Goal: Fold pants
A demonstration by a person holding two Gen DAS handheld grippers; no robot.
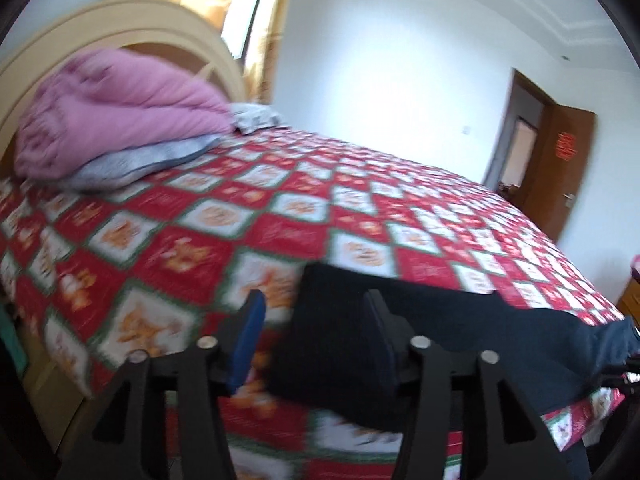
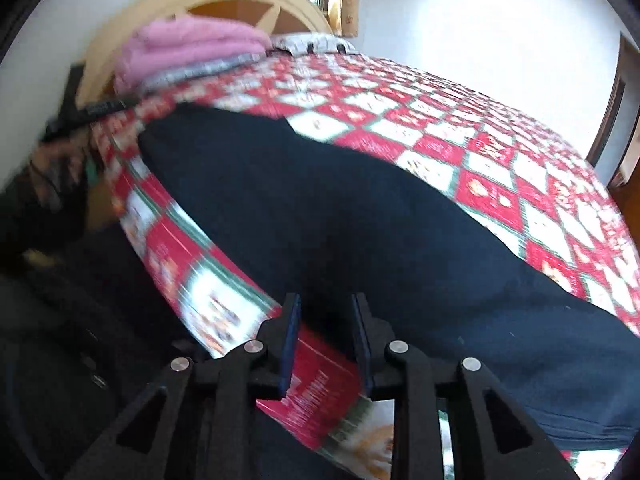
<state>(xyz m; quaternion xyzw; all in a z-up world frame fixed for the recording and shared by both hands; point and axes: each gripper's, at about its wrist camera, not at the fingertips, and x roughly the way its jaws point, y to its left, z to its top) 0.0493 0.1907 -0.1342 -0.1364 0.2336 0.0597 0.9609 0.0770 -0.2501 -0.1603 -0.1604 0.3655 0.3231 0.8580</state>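
Dark navy pants (image 1: 480, 336) lie folded in a long band along the near edge of the bed, on a red, white and green checked quilt (image 1: 224, 220). My left gripper (image 1: 316, 314) stands open over the left end of the pants; the cloth shows between its blue-padded fingers (image 1: 250, 340), but neither pad presses on it. In the right wrist view the pants (image 2: 320, 208) stretch across the quilt (image 2: 480, 152). My right gripper (image 2: 327, 314) hangs just above their near edge, its jaws a narrow gap apart and holding nothing. Both views are blurred.
A pink blanket (image 1: 112, 108) is piled on grey pillows (image 1: 132, 164) at the head of the bed, against a curved pale wooden headboard (image 1: 132, 28). A brown door (image 1: 568, 168) stands open at the far right. A person's hand (image 2: 52, 168) shows beside the bed's left edge.
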